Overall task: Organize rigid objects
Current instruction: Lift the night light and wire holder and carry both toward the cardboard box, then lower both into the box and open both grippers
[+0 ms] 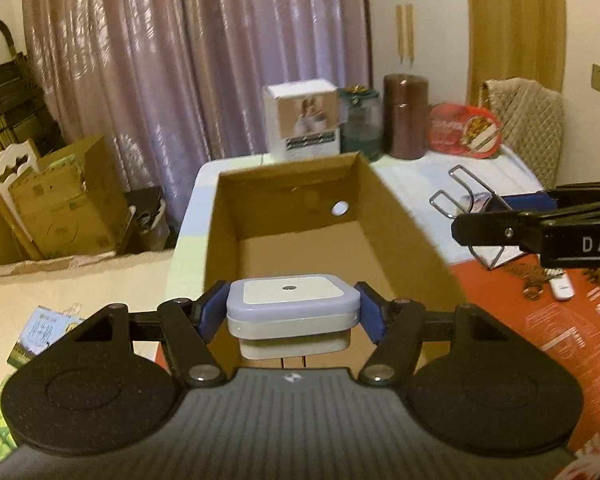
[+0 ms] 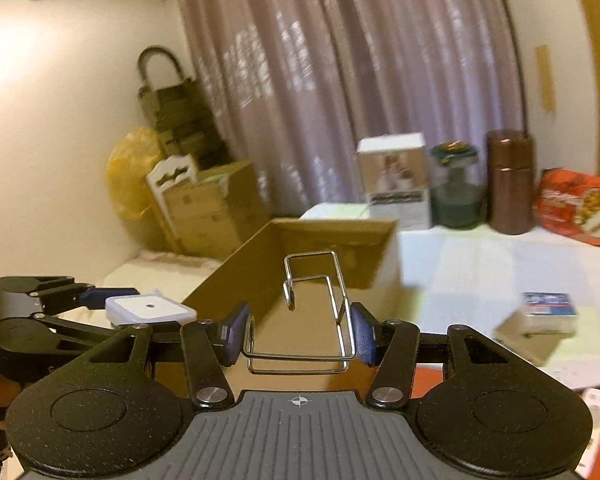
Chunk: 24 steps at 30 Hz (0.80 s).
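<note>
Home: curtains (image 1: 196,60), stacked cardboard boxes (image 1: 66,204)

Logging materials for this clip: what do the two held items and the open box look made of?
Square night light in the left gripper: likely smooth matte plastic, white and pale lilac, with rounded moulded edges. Wire hook in the right gripper: bent metal wire, shiny, chrome-like glints. Open box: brown cardboard with folded flaps and a dull surface.

Left gripper (image 1: 292,312) and right gripper (image 2: 298,334) alike, black linked arms, silver rivets, blue fingertip pads (image 1: 211,312), ribbed grey body with crosshair mark, round black discs, white letters "DAS"
</note>
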Available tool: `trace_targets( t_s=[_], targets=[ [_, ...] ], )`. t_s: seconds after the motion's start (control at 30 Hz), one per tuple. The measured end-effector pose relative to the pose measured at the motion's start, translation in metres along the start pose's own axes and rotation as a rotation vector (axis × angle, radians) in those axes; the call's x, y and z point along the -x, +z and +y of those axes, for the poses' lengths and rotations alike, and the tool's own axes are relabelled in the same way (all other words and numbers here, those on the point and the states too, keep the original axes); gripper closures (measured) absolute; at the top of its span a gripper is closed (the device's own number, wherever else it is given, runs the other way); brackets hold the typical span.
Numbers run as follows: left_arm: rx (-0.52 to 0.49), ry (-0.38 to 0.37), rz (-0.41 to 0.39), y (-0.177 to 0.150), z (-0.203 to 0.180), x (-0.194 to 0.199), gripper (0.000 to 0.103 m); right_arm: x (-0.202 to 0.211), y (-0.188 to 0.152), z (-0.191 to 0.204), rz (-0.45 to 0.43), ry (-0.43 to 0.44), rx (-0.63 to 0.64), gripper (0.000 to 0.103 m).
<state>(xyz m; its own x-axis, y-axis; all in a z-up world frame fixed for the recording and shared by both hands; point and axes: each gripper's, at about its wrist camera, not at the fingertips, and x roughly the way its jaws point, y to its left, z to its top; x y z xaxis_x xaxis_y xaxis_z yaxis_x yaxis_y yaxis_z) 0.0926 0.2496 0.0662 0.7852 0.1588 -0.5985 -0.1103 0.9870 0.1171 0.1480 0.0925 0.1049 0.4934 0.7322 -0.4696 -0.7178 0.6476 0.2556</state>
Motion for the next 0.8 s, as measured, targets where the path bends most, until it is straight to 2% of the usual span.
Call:
trace_targets(
  t_s=[0.13, 0.43, 0.47, 0.8],
  targets=[
    [0.012, -0.013, 0.019, -0.013, 0.009, -0.012, 0.039, -0.021, -0.009, 0.005, 0.051, 0.02, -0.013, 0.052],
    [0.022, -0.027, 0.028, -0.02, 0.016, -0.029, 0.037, -0.043, -0.015, 0.004, 0.118, -0.003, -0.026, 0.052],
    [0.016, -0.018, 0.027, -0.021, 0.016, -0.028, 0.034, -0.045, -0.016, 0.004, 0.124, -0.006, -0.023, 0.052],
    [0.085, 0.005, 0.0, -0.027, 0.026, -0.006, 0.034, -0.047, -0.024, 0.004, 0.155, -0.019, 0.003, 0.052]
  ],
)
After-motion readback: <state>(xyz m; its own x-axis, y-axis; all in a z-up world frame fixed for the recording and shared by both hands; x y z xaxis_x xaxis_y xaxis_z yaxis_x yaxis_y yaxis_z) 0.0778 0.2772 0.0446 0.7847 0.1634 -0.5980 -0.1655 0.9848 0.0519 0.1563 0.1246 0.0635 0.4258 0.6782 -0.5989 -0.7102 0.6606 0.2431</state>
